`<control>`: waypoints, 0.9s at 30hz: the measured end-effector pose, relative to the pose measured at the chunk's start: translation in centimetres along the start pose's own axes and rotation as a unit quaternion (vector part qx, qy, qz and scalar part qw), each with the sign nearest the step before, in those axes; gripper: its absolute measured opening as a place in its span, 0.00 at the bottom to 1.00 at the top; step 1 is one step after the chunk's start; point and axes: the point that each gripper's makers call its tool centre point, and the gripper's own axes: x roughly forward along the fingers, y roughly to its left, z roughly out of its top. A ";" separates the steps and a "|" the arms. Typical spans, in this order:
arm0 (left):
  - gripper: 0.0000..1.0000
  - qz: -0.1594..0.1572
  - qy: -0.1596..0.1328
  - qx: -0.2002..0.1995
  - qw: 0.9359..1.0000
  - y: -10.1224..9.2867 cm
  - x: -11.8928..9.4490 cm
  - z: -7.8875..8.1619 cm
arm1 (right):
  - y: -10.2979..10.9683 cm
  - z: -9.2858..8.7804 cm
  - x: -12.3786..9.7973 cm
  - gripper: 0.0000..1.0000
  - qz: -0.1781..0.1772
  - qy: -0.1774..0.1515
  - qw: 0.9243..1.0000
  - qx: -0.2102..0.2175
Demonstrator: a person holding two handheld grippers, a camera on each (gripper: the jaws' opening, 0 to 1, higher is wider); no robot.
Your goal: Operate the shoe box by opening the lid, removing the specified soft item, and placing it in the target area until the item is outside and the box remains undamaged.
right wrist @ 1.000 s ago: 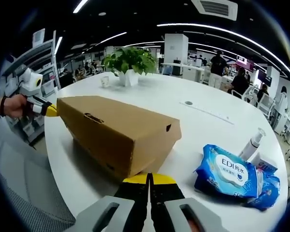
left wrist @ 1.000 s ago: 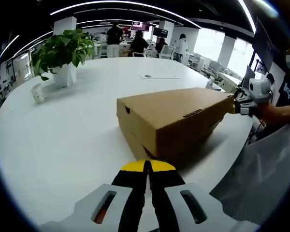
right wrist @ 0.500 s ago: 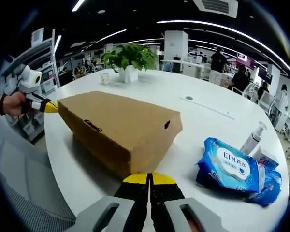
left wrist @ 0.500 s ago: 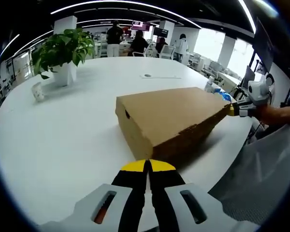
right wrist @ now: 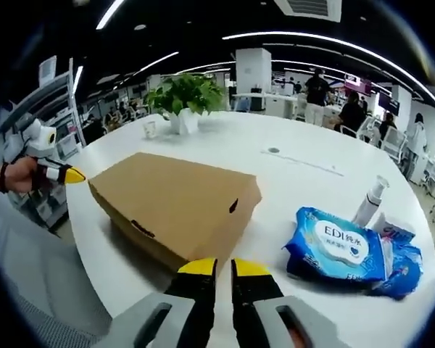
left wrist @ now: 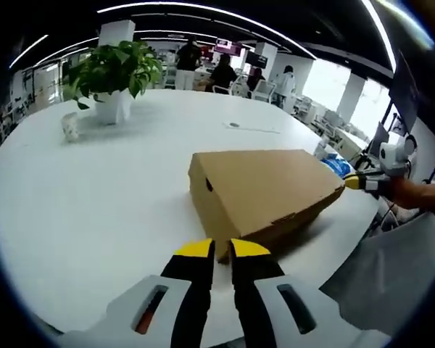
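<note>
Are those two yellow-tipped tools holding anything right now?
No. The left tool and the right tool are both slightly open with nothing between their tips, poised at opposite ends of the closed cardboard shoe box.

Brown cardboard shoe box [left wrist: 264,188], lid closed and flat, lying on white round table [left wrist: 94,188] near its edge. Small round hole in one short end; slot tab on long front side. Cardboard looks intact. Right gripper view: same box [right wrist: 174,206], seen from opposite end.
</note>
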 end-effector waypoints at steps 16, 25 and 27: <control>0.21 -0.025 0.002 -0.037 0.999 -2.5 2.6 0.7 | 2.1 0.1 1.1 0.27 0.040 0.002 0.996 0.079; 0.18 -0.021 0.039 -0.026 0.999 -2.6 3.6 -1.1 | 2.5 -0.9 1.6 0.25 0.046 0.018 0.995 0.085; 0.18 -0.021 0.046 -0.027 0.998 -2.5 3.8 -1.3 | 2.7 -1.1 1.8 0.23 0.048 0.021 0.995 0.080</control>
